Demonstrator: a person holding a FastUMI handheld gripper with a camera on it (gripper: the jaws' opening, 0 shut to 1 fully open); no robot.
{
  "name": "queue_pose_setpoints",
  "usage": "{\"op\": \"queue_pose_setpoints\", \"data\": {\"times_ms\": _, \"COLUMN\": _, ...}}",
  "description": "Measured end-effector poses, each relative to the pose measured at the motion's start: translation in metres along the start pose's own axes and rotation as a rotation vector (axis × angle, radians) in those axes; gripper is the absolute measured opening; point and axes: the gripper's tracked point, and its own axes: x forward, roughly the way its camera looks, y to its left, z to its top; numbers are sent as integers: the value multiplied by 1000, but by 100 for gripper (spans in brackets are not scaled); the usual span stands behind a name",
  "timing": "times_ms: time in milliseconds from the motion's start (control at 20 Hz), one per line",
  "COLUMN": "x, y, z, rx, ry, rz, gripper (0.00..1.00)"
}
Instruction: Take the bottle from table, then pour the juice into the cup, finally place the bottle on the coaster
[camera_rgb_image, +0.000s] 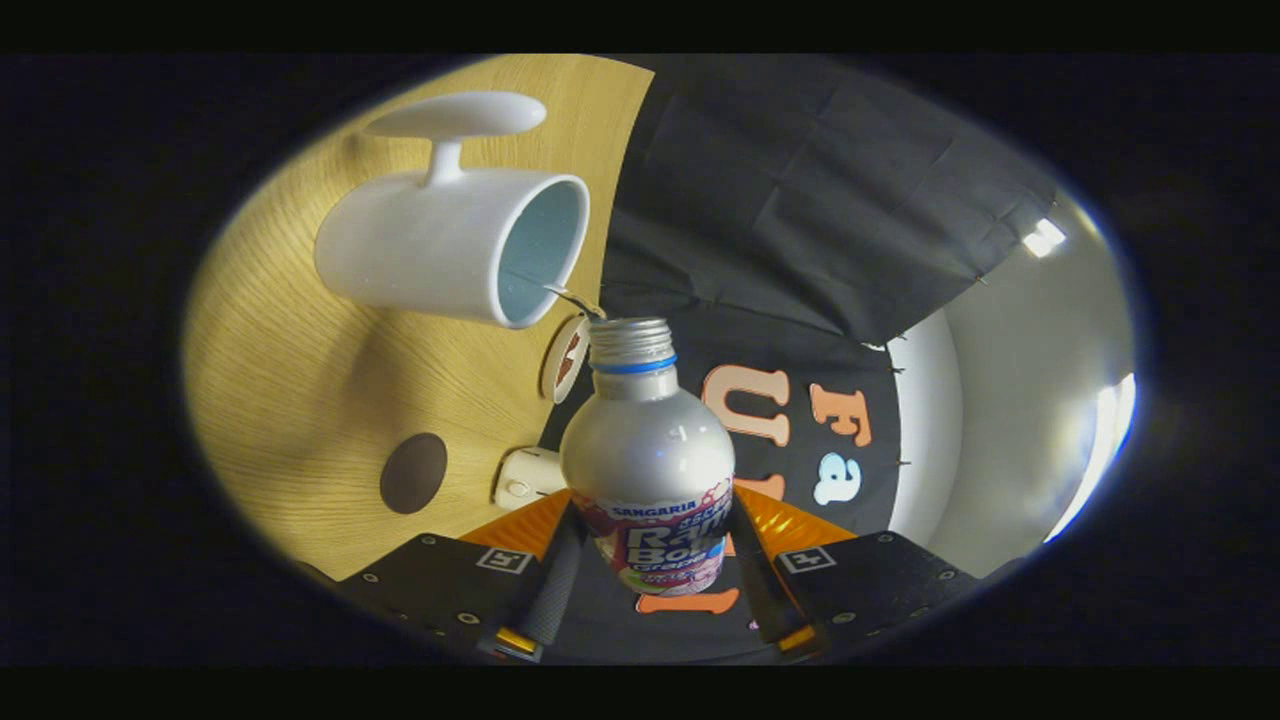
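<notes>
Aluminium bottle (648, 450) sits centre frame, clamped low on its label band between both fingers of the gripper (655, 545), tilted with its open threaded neck at the rim of the white cup (455, 245) upper left; a thin stream bridges the two. I'd judge it light, stiff, slick-skinned, so I'd keep the grip on the label. Brown coaster (413, 472) lies on the wooden table (290, 400), lower left.

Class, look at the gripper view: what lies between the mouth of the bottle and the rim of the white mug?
A thin stream of liquid bridges the gap from the bottle, held in the claw, to the white mug, in the gripper view.
</notes>
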Motion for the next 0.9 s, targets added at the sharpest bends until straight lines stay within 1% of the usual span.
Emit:
{"op": "queue_pose_setpoints", "data": {"times_ms": 350, "x": 0, "y": -1, "z": 1, "rx": -14, "ry": -12, "rz": -3, "gripper": 74}}
{"op": "queue_pose_setpoints", "data": {"times_ms": 900, "x": 0, "y": -2, "z": 0, "rx": -46, "ry": -26, "rz": -33, "gripper": 74}}
